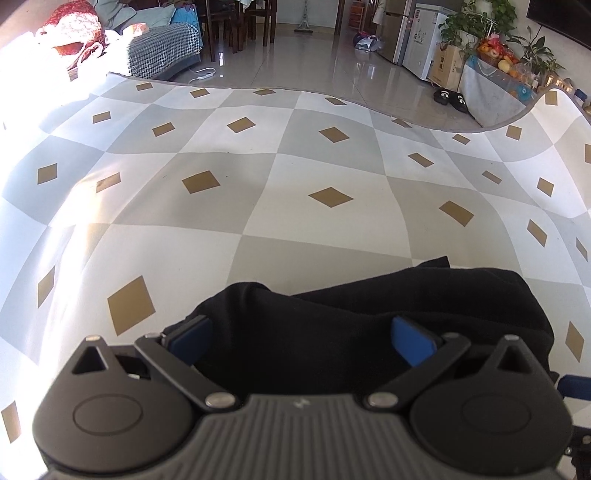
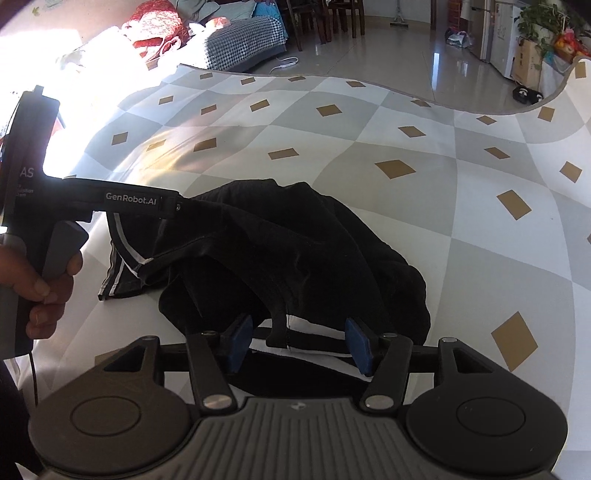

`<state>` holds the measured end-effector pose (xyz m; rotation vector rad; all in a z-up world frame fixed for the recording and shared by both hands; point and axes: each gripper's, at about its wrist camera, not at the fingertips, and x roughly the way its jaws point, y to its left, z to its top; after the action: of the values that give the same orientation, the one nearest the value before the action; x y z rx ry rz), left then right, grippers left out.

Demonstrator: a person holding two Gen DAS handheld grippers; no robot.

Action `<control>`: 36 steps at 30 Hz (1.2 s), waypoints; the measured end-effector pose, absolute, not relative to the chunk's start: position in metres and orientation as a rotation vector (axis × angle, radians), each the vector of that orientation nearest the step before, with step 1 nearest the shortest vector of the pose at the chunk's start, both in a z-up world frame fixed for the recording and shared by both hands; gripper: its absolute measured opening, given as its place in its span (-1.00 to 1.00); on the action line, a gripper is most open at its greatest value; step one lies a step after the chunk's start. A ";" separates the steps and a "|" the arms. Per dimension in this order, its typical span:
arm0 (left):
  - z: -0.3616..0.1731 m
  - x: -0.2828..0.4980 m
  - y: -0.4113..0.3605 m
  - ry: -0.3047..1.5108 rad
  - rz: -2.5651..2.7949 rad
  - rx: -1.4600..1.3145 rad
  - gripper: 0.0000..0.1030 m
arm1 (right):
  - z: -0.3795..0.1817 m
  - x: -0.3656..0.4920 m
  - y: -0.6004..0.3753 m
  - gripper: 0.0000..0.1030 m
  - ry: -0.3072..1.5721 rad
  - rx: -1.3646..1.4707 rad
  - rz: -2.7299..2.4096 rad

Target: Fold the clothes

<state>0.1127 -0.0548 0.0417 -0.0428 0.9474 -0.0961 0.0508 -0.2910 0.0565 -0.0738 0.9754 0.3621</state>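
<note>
Checkered mat (image 1: 258, 177) w/ black garment (image 2: 295, 251); both grippers' fingers spread, tiled floor (image 1: 295, 59) beyond.

Home living room: sofa (image 1: 162, 44), fridge (image 1: 397, 29), houseplants (image 1: 476, 18).

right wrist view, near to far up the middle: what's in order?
right gripper → black garment with white stripes → checkered mat → glossy tiled floor → dark dining chairs.
</note>
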 end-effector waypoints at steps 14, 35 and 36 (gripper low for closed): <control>0.059 0.103 -0.051 0.945 -0.168 -0.047 1.00 | 0.056 0.071 -0.276 -0.60 0.907 -0.126 0.301; 0.051 0.072 -0.092 0.950 -0.345 0.170 1.00 | 0.086 0.109 -0.295 -0.31 0.819 0.166 0.234; 0.048 0.075 -0.091 0.959 -0.332 0.163 1.00 | 0.086 0.106 -0.295 -0.25 0.830 0.156 0.248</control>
<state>0.0746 -0.0910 0.0483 0.1634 0.9586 -0.3316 0.1063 -0.2946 0.0855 0.1562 0.8296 0.2477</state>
